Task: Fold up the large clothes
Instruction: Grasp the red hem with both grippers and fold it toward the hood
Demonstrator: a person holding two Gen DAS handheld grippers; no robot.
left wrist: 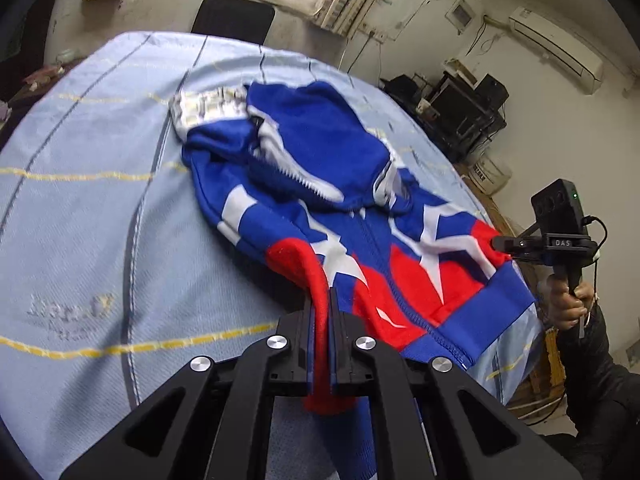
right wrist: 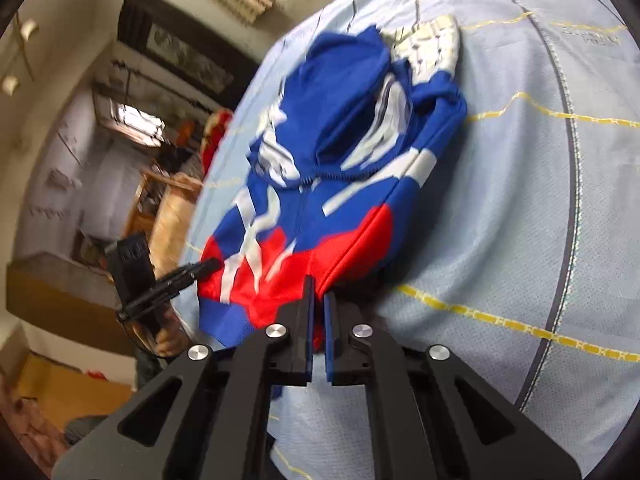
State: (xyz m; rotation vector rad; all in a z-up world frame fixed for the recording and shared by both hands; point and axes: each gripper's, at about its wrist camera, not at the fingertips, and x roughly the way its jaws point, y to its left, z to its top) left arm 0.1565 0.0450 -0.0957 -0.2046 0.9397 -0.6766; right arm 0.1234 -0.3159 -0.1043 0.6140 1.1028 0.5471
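A blue, red and white zip jacket (left wrist: 320, 152) with a hood lies front up on a table under a light blue sheet (left wrist: 100, 220). My left gripper (left wrist: 320, 300) is shut on a raised fold of the jacket's red cloth at its near edge. At the jacket's right edge a hand (left wrist: 568, 304) holds my right gripper (left wrist: 498, 243). In the right wrist view the jacket (right wrist: 344, 92) runs away from my right gripper (right wrist: 318, 292), whose jaws stand almost together with red hem cloth between them. The left gripper (right wrist: 210, 266) meets the jacket's red corner there.
A white and grey patterned piece (left wrist: 204, 108) lies beside the hood. A black chair (left wrist: 234, 18) stands behind the table's far edge. Shelves with dark equipment (left wrist: 460, 108) and boxes stand to the right. Bare sheet (right wrist: 500, 220) spreads around the jacket.
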